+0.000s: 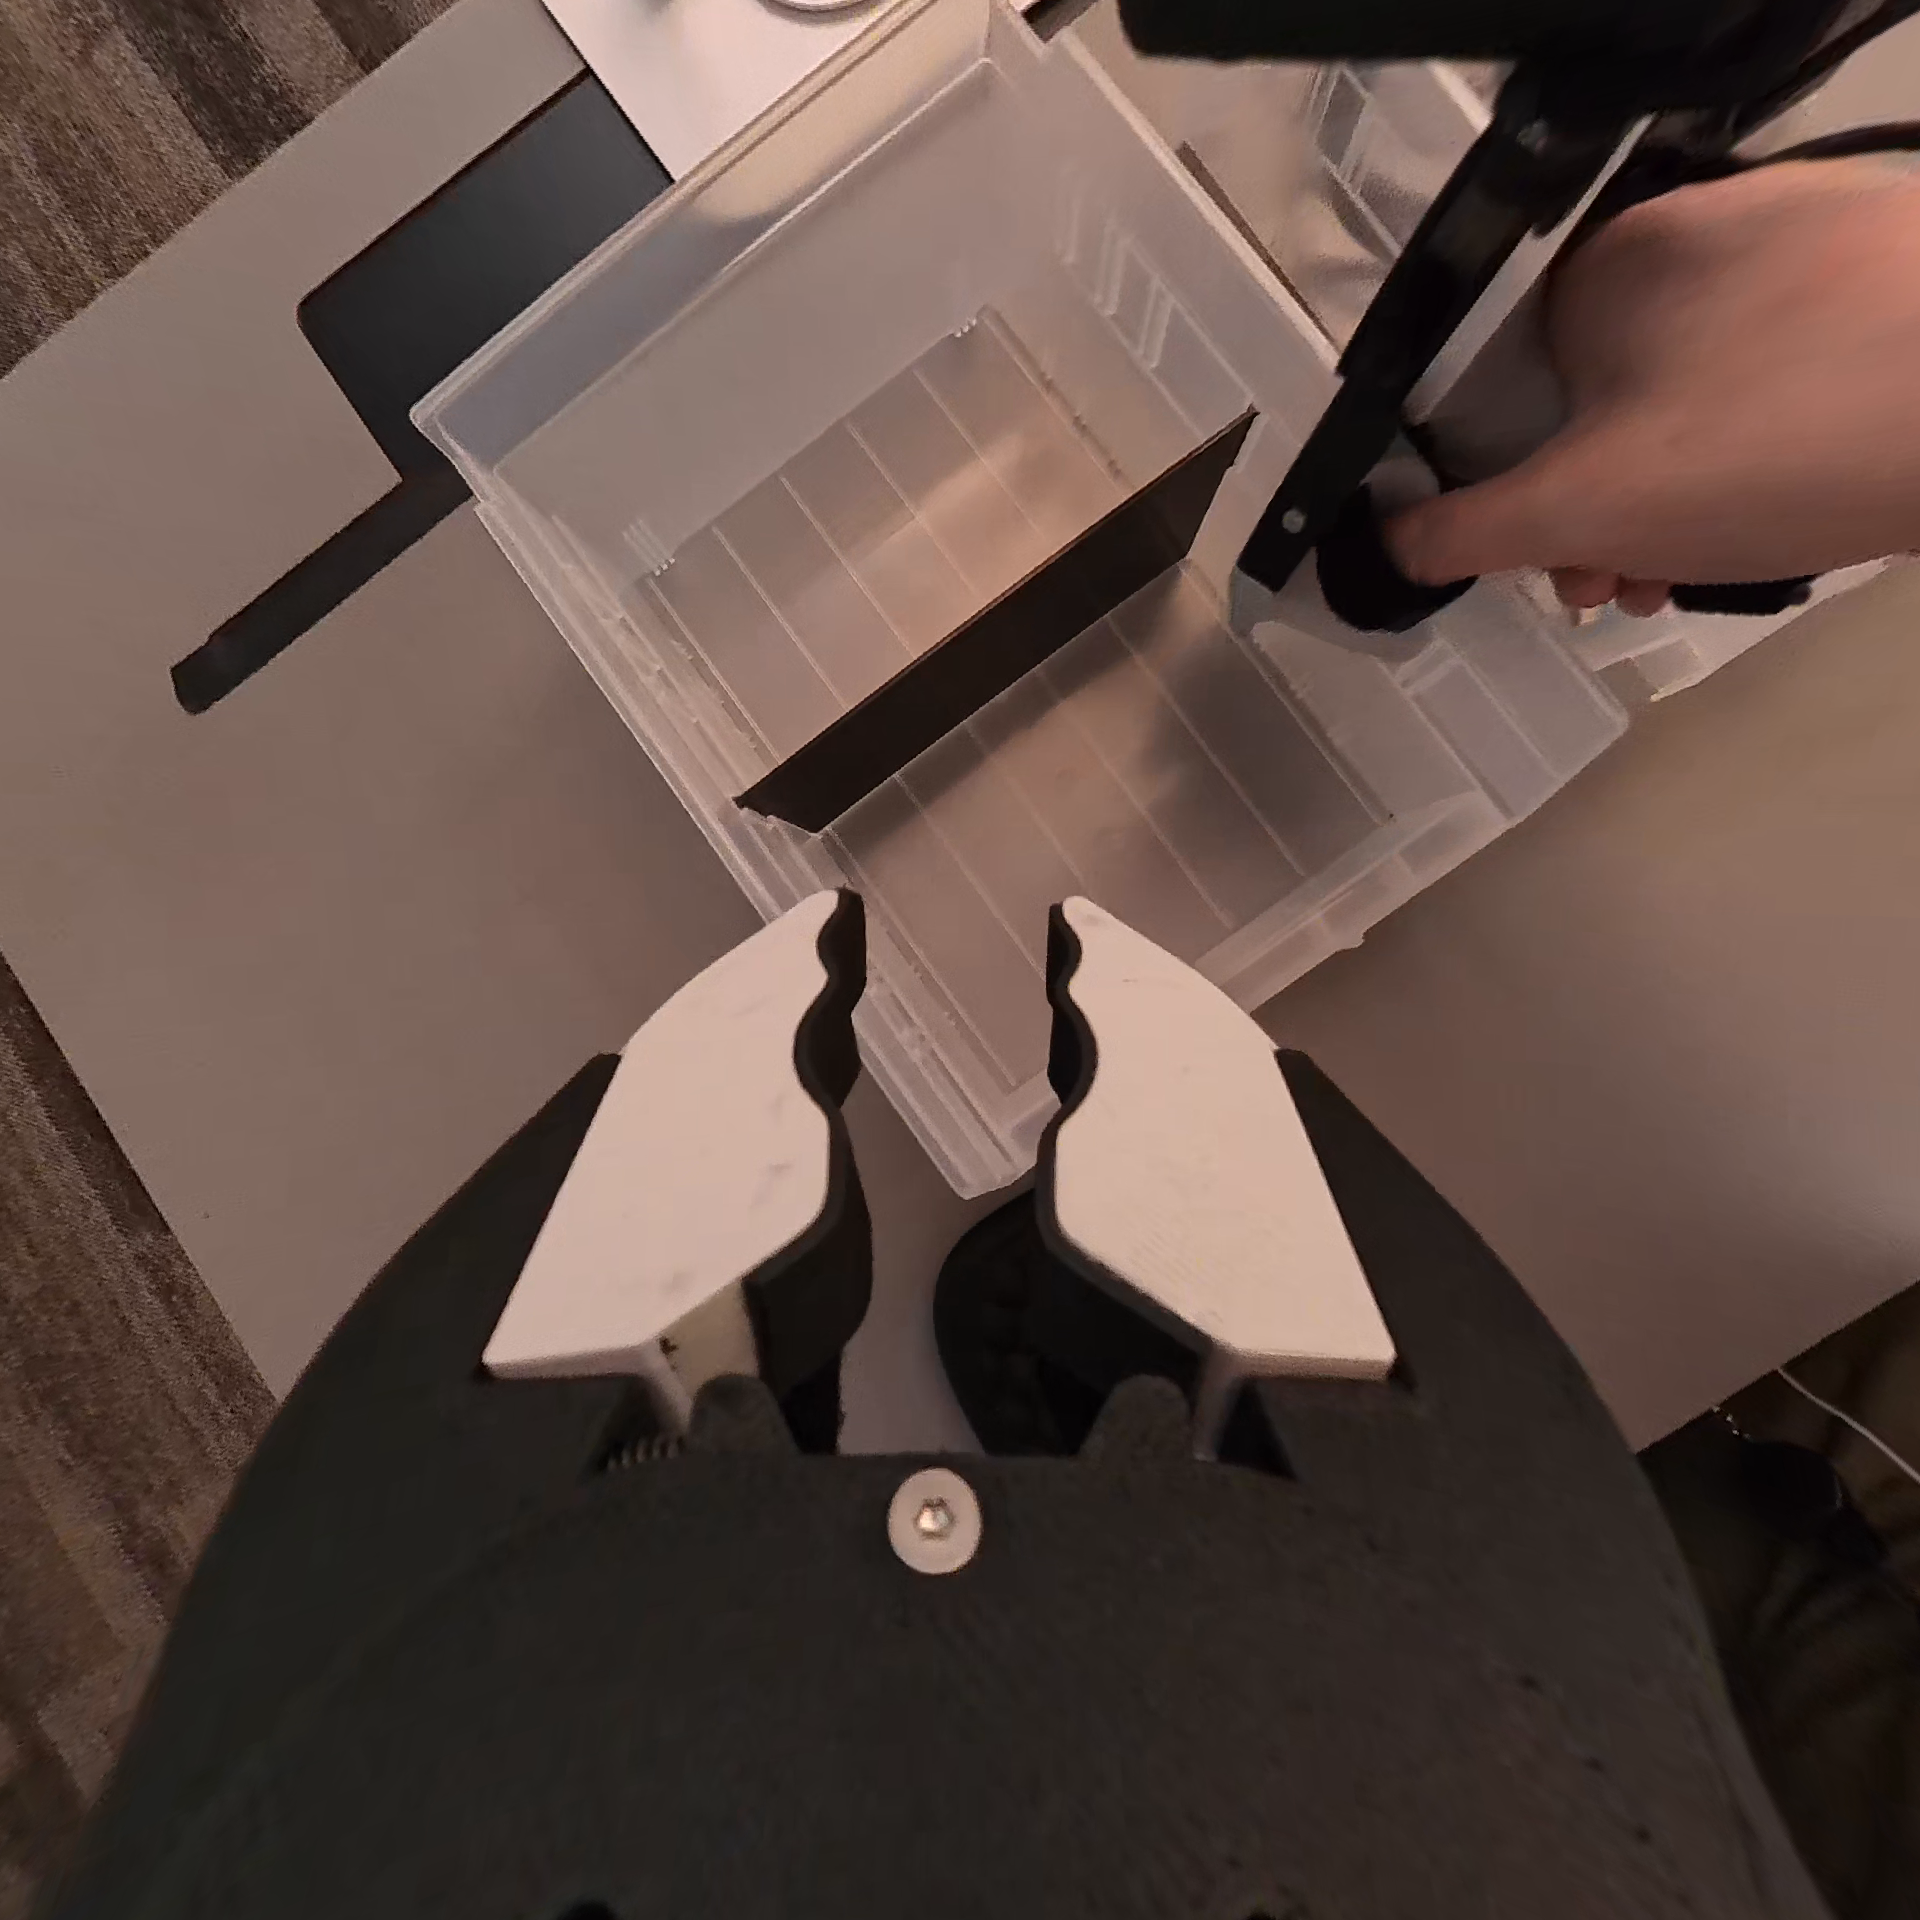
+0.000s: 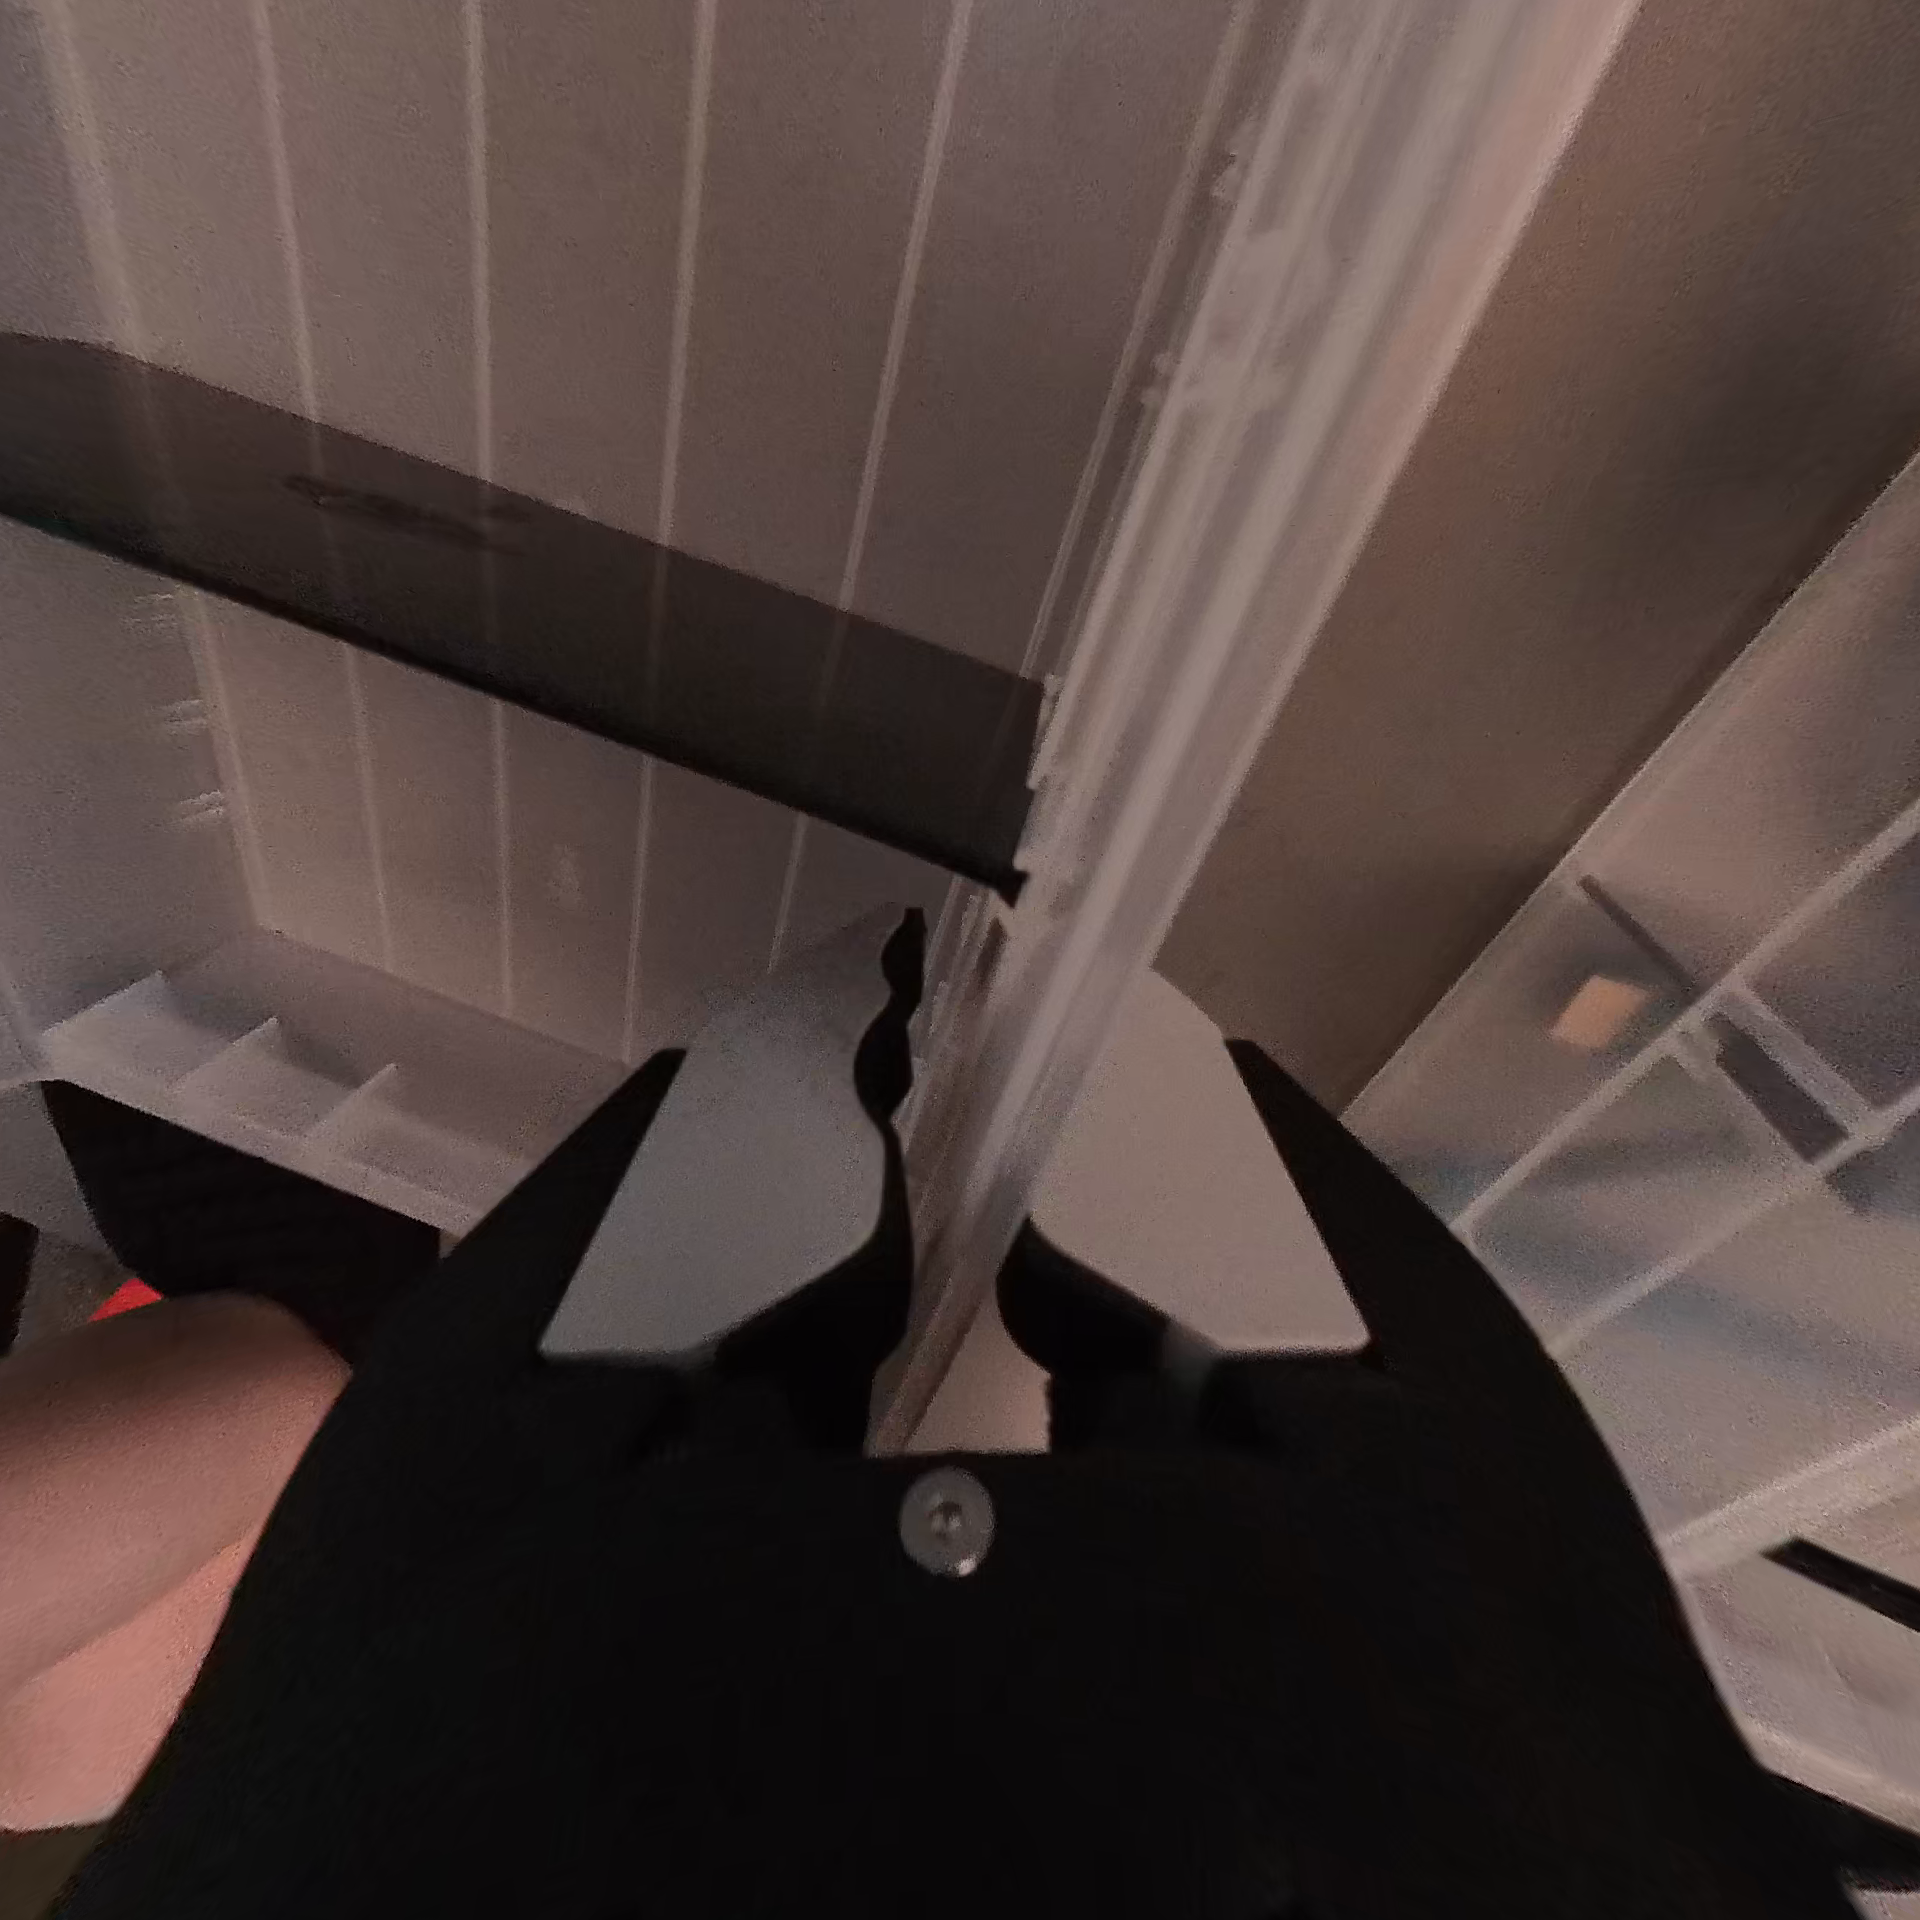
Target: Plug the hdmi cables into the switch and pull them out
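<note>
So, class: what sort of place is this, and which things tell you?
Probably an office or workroom: a pale table on striped carpet, with a clear plastic bin and a second bin beside it.

bin [image 1: 727,343]: frosted translucent plastic | divider [image 1: 997,644]: matt black | table [image 1: 312,883]: smooth matt
</note>
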### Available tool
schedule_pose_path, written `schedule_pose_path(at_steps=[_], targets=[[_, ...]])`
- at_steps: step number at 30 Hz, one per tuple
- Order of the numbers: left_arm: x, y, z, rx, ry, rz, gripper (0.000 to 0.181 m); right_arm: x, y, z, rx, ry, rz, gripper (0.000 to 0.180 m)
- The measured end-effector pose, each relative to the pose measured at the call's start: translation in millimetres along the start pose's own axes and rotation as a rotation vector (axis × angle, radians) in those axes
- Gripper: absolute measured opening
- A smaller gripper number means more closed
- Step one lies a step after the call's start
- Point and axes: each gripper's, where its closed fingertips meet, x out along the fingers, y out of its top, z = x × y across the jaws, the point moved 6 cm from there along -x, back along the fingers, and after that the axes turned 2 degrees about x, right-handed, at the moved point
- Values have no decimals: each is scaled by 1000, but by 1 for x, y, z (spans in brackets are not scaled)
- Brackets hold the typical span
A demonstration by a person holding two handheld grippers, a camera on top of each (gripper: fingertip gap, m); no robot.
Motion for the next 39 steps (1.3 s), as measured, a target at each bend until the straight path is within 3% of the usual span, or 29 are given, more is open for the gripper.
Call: schedule_pose_path(at_steps=[4, 9, 14, 17, 19, 22, 24, 28, 30, 33, 39], targets=[[-15, 10, -4, -31, 39, 119, 30, 1, 6, -1, -22, -14, 2, 5], [-76, 34, -11, -186, 152, 574, 42, -25, 18, -27, -104, 75, -45, 4], [-148, 28, 4, -251, 133, 1029, 54, -113, 32, -29, -173, 140, -28, 5], [-163, 21, 1, -274, 173, 1120, 61, -182, 33, 15, -156, 88, 37, 5], [-147, 29, 1, -293, 61, 1065, 73, -225, 26, 60, -111, 50, 74, 5], [-90, 58, 16, -271, -257, 882, 82, -273, 1, 142, 10, 35, 114, 4], [-36, 81, 32, -267, -444, 744, 71, -289, -24, 201, 92, 31, 138, 3], [79, 106, 83, -326, -715, 442, 74, -290, -81, 314, 239, -37, 181, 4], [114, 107, 106, -311, -731, 347, 73, -277, -112, 360, 314, -79, 176, 4], [149, 101, 123, -194, -564, 231, 82, -251, -154, 412, 401, -124, 137, 4], [179, 88, 150, -113, -578, 42, 81, -193, -193, 461, 448, -188, 50, 5]])
